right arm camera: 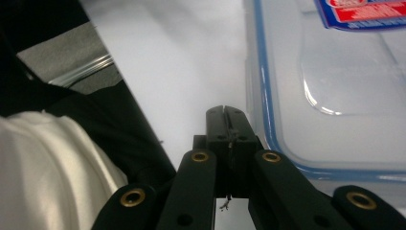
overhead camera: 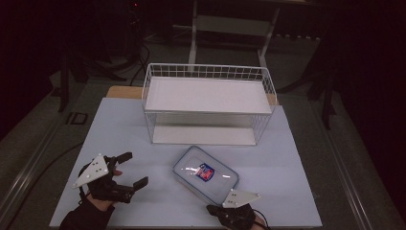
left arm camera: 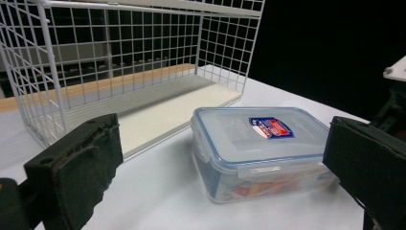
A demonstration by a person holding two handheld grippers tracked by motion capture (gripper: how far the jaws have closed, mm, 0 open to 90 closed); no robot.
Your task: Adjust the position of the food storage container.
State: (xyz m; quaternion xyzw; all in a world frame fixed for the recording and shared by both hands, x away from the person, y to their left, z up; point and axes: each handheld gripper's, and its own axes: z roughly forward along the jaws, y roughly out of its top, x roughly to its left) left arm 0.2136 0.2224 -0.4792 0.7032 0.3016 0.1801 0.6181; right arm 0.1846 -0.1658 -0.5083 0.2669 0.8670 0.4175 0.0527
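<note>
Right gripper [overhead camera: 229,207] cut off by the bottom edge of the high view; its jaws are hidden under the grey plate. Container [right arm camera: 335,86] cropped at top and right in the right gripper view. Label [overhead camera: 205,173] print too small to be read. Contents behind the container wall blurred.

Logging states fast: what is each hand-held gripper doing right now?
Left hand-held gripper: open, holding nothing.
Right hand-held gripper: closed, holding nothing, beside the box.
</note>
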